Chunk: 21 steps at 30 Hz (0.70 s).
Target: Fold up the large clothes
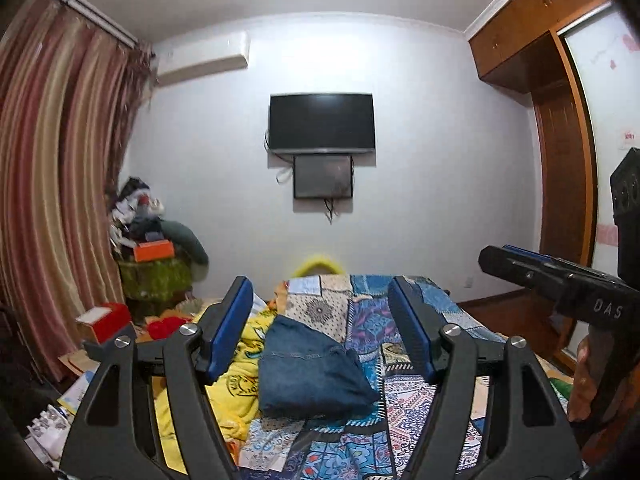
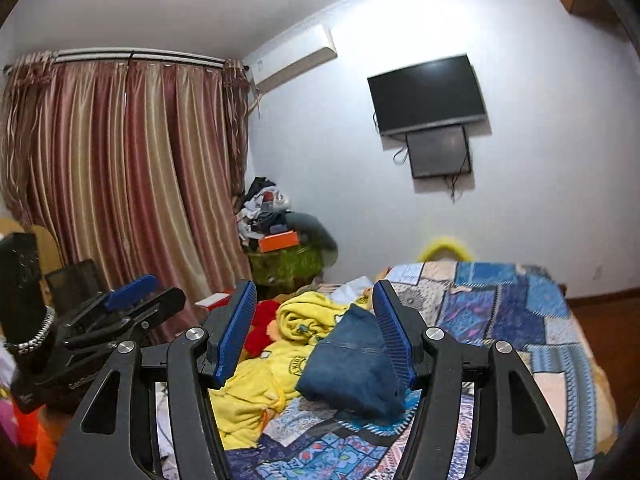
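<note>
Both grippers, left (image 1: 320, 332) and right (image 2: 316, 332), hang spread and empty above the bed (image 1: 400, 400). Jeans (image 1: 312, 372) sit folded dead ahead; I'd grab the yellow garment (image 2: 256, 392) by its edge.

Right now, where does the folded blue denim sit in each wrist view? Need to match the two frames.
Left wrist: the folded denim lies centre frame on the patchwork quilt, between the open left gripper fingers.
Right wrist: the denim is centre-right, partly behind the right finger of the open right gripper.
Shared landmark: the wall TV; the yellow garment lies left of the denim in both.
</note>
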Available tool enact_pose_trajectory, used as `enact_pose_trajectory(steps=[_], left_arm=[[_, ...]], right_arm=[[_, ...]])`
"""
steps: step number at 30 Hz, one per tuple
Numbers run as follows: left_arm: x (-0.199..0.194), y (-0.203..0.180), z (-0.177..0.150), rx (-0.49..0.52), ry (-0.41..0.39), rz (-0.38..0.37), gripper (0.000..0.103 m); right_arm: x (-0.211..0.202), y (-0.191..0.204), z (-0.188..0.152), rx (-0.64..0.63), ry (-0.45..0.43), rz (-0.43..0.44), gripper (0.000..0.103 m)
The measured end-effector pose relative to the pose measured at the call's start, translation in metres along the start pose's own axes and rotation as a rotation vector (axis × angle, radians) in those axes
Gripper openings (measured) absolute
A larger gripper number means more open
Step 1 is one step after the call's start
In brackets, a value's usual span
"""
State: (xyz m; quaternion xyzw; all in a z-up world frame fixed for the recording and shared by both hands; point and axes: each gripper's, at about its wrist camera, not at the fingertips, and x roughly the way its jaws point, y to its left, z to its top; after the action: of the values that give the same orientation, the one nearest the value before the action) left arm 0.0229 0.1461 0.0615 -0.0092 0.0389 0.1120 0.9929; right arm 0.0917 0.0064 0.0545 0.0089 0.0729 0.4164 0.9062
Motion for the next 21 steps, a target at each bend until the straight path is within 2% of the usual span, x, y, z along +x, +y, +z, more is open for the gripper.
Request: enact_pose_trajectory(steps=[1,3,7,10,13,21], left_arm=[[-0.005,-0.002,-0.001,0.005,-0.012,0.006,0.083],[-0.013,-0.004,-0.002,0.003,-0.037,0.024,0.093],[-0.023,-0.008,-0.003,0.008,-0.051,0.039,0.101],[-0.025,-0.01,-0.003,0.016,-0.061,0.05,0.102],[-0.026,-0.011,-0.004,0.016,-0.059,0.05,0.102],[-0.028,-0.009,-0.005,0.009,-0.055,0.042,0.102]], right_arm=[[-0.002,0.002,-0.001,-0.006,-0.002,-0.005,0.059],[-0.004,0.006,-0.004,-0.014,-0.006,-0.019,0.072],[-0.005,0.005,-0.006,-0.024,-0.025,-0.06,0.084],[-0.009,0.003,-0.005,-0.024,-0.045,-0.091,0.103],[-0.015,0.004,-0.006,-0.022,-0.059,-0.119,0.103],[-0.019,-0.003,-0.007,-0.007,-0.043,-0.129,0.103]])
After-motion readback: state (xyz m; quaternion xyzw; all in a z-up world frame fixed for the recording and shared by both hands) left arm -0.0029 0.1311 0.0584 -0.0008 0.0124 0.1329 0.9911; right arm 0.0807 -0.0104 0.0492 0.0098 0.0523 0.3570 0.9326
